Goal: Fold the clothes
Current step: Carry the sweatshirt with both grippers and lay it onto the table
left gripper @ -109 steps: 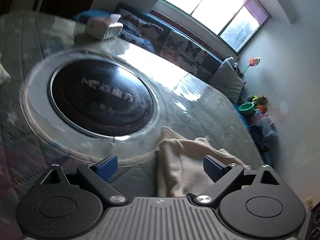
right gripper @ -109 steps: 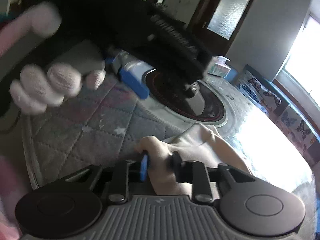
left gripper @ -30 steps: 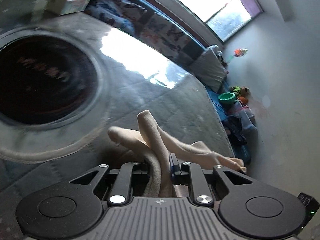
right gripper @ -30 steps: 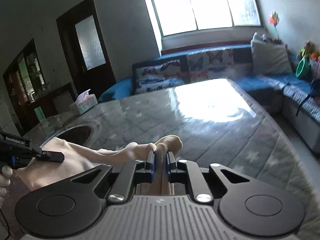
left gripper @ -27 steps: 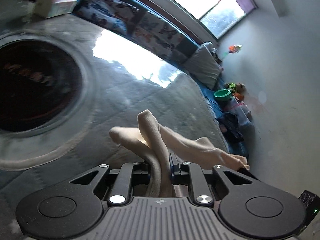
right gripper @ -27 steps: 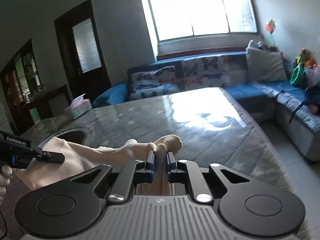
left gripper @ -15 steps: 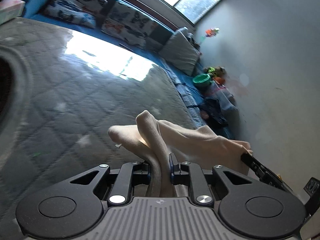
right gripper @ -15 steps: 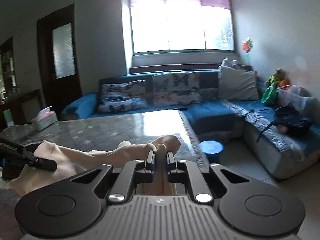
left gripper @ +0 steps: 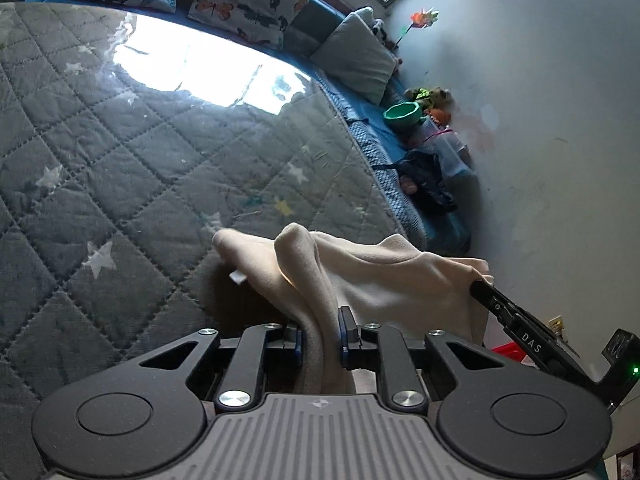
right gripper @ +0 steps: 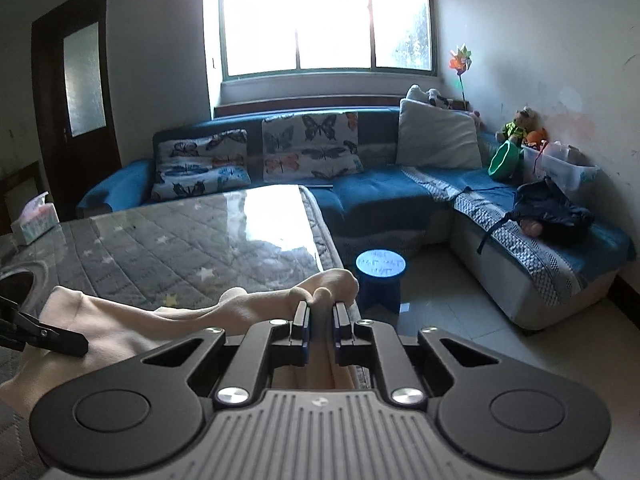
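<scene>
A cream garment (left gripper: 384, 276) hangs stretched between both grippers above the quilted grey table (left gripper: 132, 152). My left gripper (left gripper: 320, 330) is shut on a bunched fold of it. In the right wrist view the same cream garment (right gripper: 168, 320) runs from my right gripper (right gripper: 320, 322), shut on its other end, leftward to the left gripper's black fingertip (right gripper: 60, 338). The right gripper's black fingertip (left gripper: 486, 294) shows at the cloth's far corner in the left wrist view. The lower part of the cloth is hidden behind the gripper bodies.
A blue corner sofa (right gripper: 400, 192) with butterfly cushions lines the far wall under the window. A blue round stool (right gripper: 380, 276) stands on the floor off the table's corner. A tissue box (right gripper: 34, 218) sits at the table's far left. A dark bag (right gripper: 552, 212) and green bowl (right gripper: 504, 160) lie on the sofa.
Both grippers have swung right along the table, carrying the cloth away from the dark round inset toward the table's end. The garment is now pulled out wider between them. Both grips are unchanged.
</scene>
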The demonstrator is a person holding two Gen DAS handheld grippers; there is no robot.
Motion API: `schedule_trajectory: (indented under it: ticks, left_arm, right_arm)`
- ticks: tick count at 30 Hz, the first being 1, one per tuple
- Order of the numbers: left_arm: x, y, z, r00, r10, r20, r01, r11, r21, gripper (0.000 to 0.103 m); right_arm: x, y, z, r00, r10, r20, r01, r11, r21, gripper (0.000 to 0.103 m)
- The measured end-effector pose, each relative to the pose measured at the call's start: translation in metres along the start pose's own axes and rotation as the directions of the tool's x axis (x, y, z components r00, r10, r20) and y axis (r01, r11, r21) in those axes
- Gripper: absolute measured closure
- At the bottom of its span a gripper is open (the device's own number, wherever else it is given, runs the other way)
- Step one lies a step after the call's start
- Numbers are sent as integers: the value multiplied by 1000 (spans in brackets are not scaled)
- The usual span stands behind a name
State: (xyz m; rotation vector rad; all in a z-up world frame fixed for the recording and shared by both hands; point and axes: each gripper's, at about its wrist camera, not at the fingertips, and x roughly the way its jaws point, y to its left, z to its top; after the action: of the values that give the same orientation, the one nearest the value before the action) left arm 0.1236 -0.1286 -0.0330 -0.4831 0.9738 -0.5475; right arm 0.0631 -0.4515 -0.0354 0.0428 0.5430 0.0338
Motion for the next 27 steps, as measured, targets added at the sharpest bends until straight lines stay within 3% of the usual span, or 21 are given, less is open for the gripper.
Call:
schedule_trajectory:
  ticks: [14, 27]
  left_arm:
    - [5, 7, -6, 997, 62, -44, -61, 998, 19, 85]
    - [0, 4, -10, 994, 106, -38, -102, 992, 78, 85]
  right_arm:
    - [24, 0, -11, 997, -23, -73, 23, 1000, -6, 93]
    - [31, 1, -26, 992, -21, -122, 20, 1000, -7, 93]
